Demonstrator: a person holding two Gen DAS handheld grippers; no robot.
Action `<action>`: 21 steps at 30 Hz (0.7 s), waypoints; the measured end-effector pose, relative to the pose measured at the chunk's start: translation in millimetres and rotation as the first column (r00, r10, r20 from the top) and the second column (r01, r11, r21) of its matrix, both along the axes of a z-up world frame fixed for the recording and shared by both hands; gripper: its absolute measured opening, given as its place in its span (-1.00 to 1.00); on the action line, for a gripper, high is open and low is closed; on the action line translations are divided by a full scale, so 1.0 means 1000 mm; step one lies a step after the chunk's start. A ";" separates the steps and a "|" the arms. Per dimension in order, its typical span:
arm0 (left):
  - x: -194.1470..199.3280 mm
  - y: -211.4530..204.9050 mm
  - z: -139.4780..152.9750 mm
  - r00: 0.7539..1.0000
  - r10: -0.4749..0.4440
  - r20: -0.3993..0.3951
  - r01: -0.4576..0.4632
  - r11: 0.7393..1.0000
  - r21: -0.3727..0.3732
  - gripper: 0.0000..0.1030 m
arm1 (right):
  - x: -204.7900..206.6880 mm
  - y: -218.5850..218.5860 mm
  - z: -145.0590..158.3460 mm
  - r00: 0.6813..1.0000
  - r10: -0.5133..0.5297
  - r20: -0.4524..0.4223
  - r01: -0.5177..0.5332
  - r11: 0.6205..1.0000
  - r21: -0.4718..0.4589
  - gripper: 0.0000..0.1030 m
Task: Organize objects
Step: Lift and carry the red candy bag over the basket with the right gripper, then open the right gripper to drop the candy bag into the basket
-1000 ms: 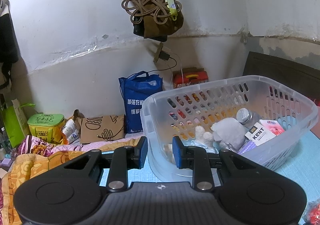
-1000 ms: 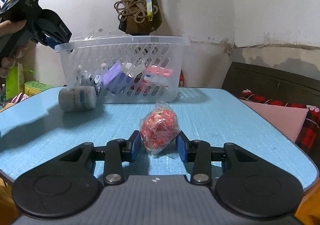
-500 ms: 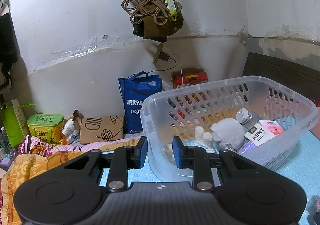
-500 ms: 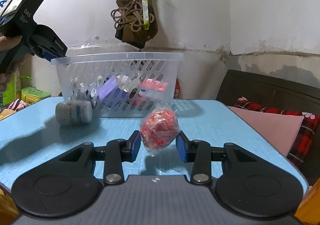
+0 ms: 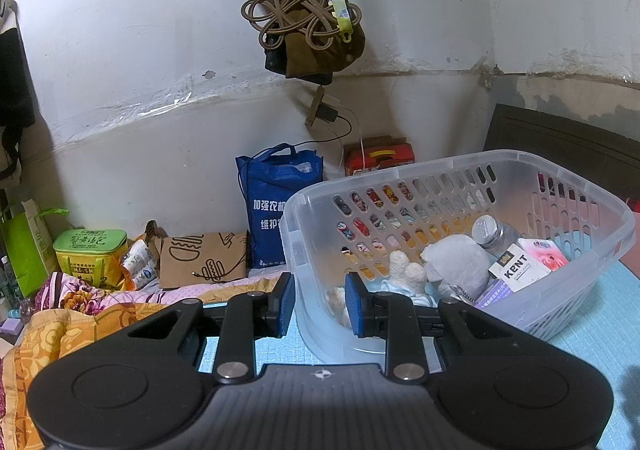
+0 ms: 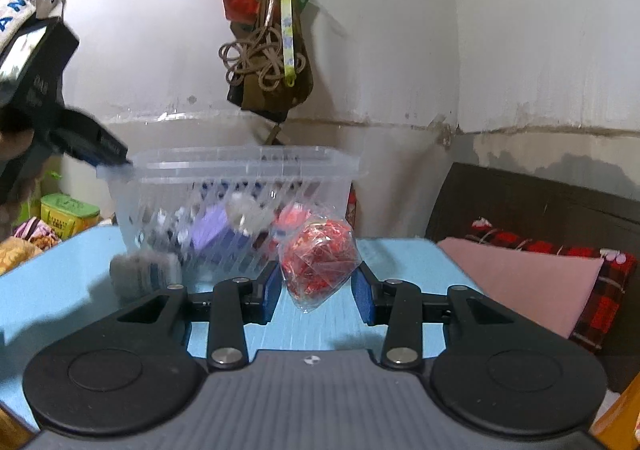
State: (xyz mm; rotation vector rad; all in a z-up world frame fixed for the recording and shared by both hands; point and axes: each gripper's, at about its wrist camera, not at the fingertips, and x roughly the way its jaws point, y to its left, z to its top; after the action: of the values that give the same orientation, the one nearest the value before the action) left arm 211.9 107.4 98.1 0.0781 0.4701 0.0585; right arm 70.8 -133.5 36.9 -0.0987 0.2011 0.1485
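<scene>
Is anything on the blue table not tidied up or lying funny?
Yes. A small grey jar lies tipped on its side on the table, outside the basket. The red candy bag isn't in yet either: the right gripper holds it.

Both grippers are black. The left gripper (image 5: pixel 320 304) and right gripper (image 6: pixel 318 292) carry blue pads. Silver screws sit behind the fingers, above a ribbed grey body.
</scene>
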 end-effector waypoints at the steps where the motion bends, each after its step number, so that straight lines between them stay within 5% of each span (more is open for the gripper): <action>1: 0.000 0.000 0.000 1.000 0.000 0.000 0.000 1.000 0.000 -0.39 | 0.000 0.000 0.004 1.000 0.002 0.008 -0.002 1.000 0.002 -0.18; 13: 0.001 -0.001 0.000 1.000 -0.004 -0.005 0.004 1.000 0.000 -0.40 | 0.037 0.000 0.115 0.986 0.103 0.129 -0.098 0.994 -0.040 -0.17; 21: 0.001 0.000 -0.001 1.000 -0.002 -0.006 0.002 1.000 -0.003 -0.40 | 0.121 0.042 0.119 0.980 0.185 -0.065 -0.189 0.980 -0.055 -0.17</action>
State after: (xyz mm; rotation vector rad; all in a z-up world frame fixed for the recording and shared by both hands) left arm 212.9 107.3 97.5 0.0757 0.4758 0.0560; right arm 191.7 -91.5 155.6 -0.1740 0.2563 0.3335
